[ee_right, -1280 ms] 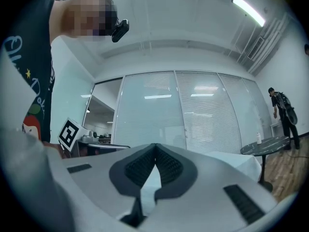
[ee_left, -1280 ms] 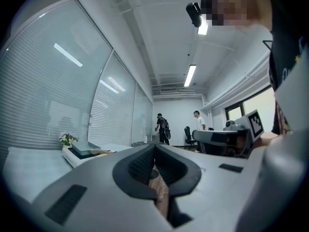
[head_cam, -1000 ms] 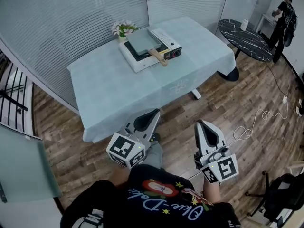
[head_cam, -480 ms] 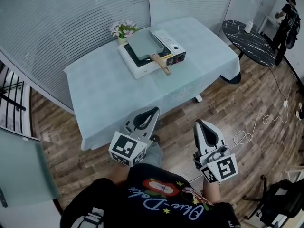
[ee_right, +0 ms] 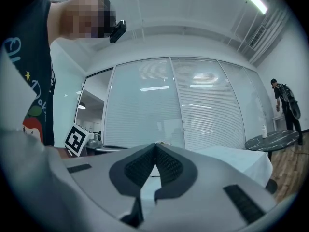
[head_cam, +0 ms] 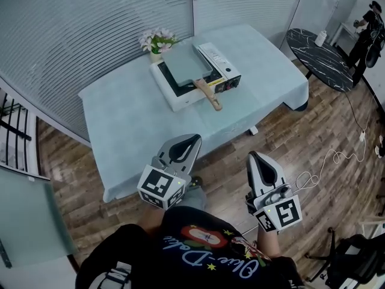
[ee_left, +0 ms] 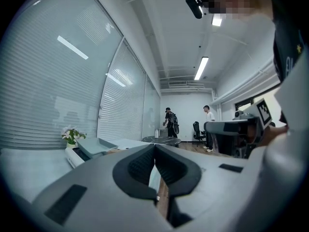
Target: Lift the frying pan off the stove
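Wooden plank floor (head_cam: 313, 131) fills the lower and right parts of the head view, and a frosted glass wall with horizontal blinds (head_cam: 90, 23) runs along the top. Against that wall stands the rectangular tabletop draped in a pale blue-green cloth (head_cam: 132, 119). A round black marble-patterned side table (head_cam: 319, 53) stands off its far right corner, with a small white bottle (head_cam: 320, 38) on it. Near the tabletop's far edge sits a white portable stove with a black-and-silver control panel on its right side (head_cam: 171, 95). The square grey-green frying pan (head_cam: 186, 62) rests flat on the stove's burner area, and its light wooden handle (head_cam: 209, 94) sticks out over the stove's front edge toward the person. The two grey grippers with marker cubes are held low in front of the person's chest, over the floor and well apart from the pan. The left gripper (head_cam: 195, 139) points toward the near hem of the cloth, and the right gripper (head_cam: 252, 156) sits beside it, further from the tabletop. Each gripper view shows its jaws closed tip to tip, dark ribbed pads meeting, with nothing between them. A small bunch of pink and white flowers (head_cam: 155, 40) stands just behind the stove's left corner. A thin white cable (head_cam: 325, 161) loops across the floor to the right.
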A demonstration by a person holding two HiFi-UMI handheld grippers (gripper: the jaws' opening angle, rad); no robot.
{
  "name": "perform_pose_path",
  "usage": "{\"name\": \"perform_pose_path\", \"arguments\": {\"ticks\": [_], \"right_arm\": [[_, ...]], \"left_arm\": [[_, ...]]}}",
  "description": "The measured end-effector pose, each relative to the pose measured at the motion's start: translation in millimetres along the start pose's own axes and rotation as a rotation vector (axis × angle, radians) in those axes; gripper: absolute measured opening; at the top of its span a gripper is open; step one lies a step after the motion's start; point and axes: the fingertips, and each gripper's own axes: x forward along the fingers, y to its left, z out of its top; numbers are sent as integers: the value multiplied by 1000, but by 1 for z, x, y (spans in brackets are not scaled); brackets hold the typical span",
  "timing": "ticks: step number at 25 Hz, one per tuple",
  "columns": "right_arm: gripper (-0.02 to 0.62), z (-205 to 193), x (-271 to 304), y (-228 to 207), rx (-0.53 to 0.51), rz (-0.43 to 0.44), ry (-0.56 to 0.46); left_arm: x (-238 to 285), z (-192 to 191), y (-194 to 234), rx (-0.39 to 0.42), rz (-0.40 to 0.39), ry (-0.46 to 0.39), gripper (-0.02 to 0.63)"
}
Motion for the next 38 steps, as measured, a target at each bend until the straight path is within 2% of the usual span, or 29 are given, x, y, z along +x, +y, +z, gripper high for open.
{"name": "perform_pose_path", "arguments": {"ticks": [11, 26, 30, 33, 38], "right_arm": [[0, 2, 55, -28, 5, -20, 28], [0, -8, 134, -65, 27, -31, 46], [0, -15, 150, -70, 49, -3, 54], [0, -22, 156, -75, 80, 32, 70], [2, -28, 172, -84, 157, 138, 94]], "left_arm": [[46, -3, 58, -62, -19, 10, 5], [105, -30, 126, -244, -82, 65, 5], [115, -37, 138, -316, -80, 66, 12], [122, -45, 139, -384, -86, 84, 69], [135, -47, 144, -505, -67, 73, 86]]}}
